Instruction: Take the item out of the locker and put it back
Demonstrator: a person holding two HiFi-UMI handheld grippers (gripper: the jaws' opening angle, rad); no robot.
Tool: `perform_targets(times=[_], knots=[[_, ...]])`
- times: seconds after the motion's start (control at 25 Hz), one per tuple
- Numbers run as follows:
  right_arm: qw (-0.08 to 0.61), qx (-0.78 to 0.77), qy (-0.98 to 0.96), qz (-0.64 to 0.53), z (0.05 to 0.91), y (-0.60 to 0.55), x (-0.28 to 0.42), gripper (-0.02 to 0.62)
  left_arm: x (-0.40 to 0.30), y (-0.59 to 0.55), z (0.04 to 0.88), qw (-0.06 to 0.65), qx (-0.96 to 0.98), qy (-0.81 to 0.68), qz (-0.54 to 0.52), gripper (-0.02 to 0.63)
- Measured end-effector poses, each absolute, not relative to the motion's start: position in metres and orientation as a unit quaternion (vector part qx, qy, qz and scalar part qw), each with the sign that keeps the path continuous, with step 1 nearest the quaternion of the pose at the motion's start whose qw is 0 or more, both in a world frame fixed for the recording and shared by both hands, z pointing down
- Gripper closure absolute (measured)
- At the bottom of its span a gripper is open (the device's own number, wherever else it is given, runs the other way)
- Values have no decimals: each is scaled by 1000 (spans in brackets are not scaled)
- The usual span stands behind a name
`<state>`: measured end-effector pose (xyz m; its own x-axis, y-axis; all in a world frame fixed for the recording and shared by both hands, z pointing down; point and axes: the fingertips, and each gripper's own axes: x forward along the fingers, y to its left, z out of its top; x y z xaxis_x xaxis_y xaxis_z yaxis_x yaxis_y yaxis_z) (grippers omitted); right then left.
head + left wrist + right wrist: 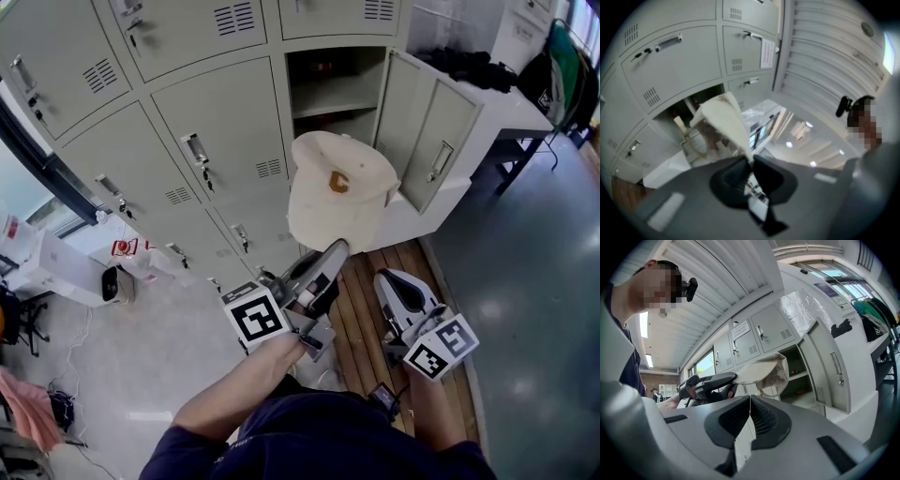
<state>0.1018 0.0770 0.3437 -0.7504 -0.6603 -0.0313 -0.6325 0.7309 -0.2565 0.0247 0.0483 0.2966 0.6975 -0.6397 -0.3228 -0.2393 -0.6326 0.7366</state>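
A cream cap point(336, 187) with an orange letter on its front hangs in the air in front of the open locker point(336, 94). My left gripper point(336, 249) is shut on the cap's edge from below. In the left gripper view the pale fabric of the cap point(723, 117) runs down into the left gripper point(751, 160), and its jaws pinch it. My right gripper point(386, 279) stands lower right of the cap, apart from it. Its jaws meet with nothing between them in the right gripper view, where the right gripper point(749, 398) looks towards the cap point(764, 372) and the left gripper point(723, 379).
The locker's door point(427, 131) stands swung open to the right. Shut lockers point(216, 122) fill the wall to the left. Wooden boards point(364, 309) lie on the floor below me. A white device point(66, 272) sits at the left, and a black bag point(469, 66) lies on the white desk.
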Motion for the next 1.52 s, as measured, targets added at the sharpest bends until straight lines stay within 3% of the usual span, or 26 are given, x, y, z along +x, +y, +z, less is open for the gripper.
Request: perform_targets(times=[0.56, 1.52], knots=[[55, -368, 921, -115, 350, 17, 103, 598, 25, -17, 303, 352, 855, -240, -297, 588], [56, -472, 871, -125, 355, -123, 42, 598, -17, -167, 292, 374, 870, -174, -270, 588]])
